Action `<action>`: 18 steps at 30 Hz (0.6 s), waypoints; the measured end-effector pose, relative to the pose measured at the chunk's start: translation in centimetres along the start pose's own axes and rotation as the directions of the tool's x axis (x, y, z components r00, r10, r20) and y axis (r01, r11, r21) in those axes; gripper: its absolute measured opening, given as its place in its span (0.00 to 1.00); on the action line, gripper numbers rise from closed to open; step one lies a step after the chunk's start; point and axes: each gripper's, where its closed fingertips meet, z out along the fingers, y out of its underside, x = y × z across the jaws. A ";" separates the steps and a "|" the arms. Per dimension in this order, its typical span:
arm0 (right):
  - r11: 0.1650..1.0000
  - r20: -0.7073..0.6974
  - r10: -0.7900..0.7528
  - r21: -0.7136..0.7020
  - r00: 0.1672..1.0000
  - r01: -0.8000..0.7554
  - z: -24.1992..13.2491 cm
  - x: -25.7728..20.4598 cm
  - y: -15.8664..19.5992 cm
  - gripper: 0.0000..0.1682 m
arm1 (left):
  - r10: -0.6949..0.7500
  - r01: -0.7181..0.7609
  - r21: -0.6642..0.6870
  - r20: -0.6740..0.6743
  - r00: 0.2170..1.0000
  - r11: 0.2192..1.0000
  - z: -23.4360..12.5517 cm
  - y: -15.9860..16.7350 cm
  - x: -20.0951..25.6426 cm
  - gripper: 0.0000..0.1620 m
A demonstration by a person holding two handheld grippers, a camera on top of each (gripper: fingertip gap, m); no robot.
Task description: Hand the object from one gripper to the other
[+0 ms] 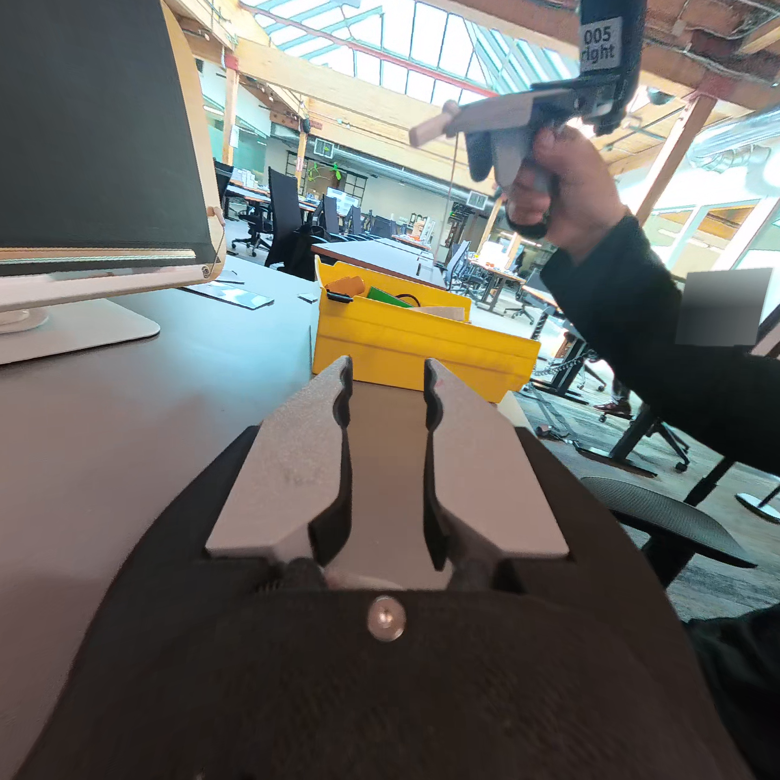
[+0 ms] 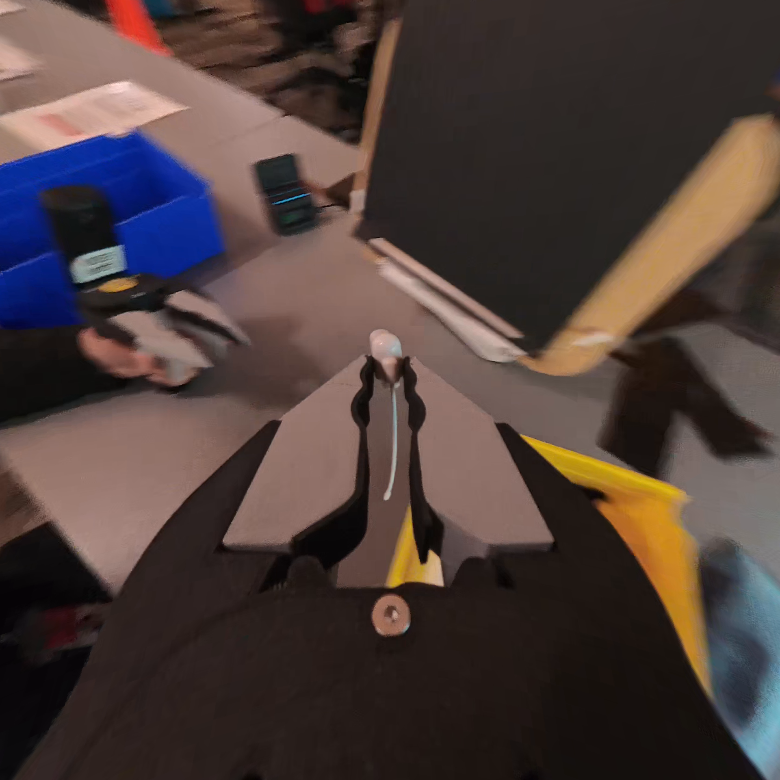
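My right gripper (image 2: pixel 387 363) is shut on a small pale rounded object (image 2: pixel 385 345) with a thin white cord (image 2: pixel 394 439) trailing back between the fingers. In the left wrist view this gripper (image 1: pixel 453 122) is held high at the upper right in a hand, with the pale object (image 1: pixel 426 131) sticking out of its tips and the cord hanging down. My left gripper (image 1: pixel 387 371) is open and empty, low over the grey table (image 1: pixel 169 401) just before a yellow bin. It also shows blurred at the left of the right wrist view (image 2: pixel 211 325), apart from the object.
A yellow bin (image 1: pixel 422 342) with several items stands close ahead of the left gripper. A monitor (image 1: pixel 97 139) on its stand is at the left. A blue bin (image 2: pixel 139 202) and a small black device (image 2: pixel 285 194) sit on the table. An office chair (image 1: pixel 658 519) is at the right.
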 end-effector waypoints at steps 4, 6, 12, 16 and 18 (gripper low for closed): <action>0.997 -0.274 0.080 0.024 0.958 -0.076 -6.8 8.2 0.0 0.06 | 0.013 -0.013 -0.038 0.003 1.000 0.999 0.3 0.9 0.0 0.17; 0.990 -0.309 0.132 -0.013 0.942 -0.143 -7.6 10.7 2.1 0.06 | 0.025 -0.025 -0.065 -0.003 1.000 0.998 0.5 1.3 0.2 0.17; 0.838 -0.501 0.064 -0.442 0.863 -0.319 -6.7 16.7 15.7 0.20 | 0.055 -0.055 -0.069 -0.008 0.998 0.996 0.5 1.5 0.9 0.16; 0.877 -0.488 0.173 -0.319 0.855 -0.360 -7.2 15.7 13.9 0.26 | 0.060 -0.060 -0.089 -0.006 0.998 0.994 0.6 1.7 0.9 0.16; 0.909 -0.436 0.232 -0.220 0.869 -0.353 -7.1 14.0 11.3 0.31 | 0.065 -0.065 -0.107 -0.001 0.998 0.992 0.8 2.0 0.8 0.16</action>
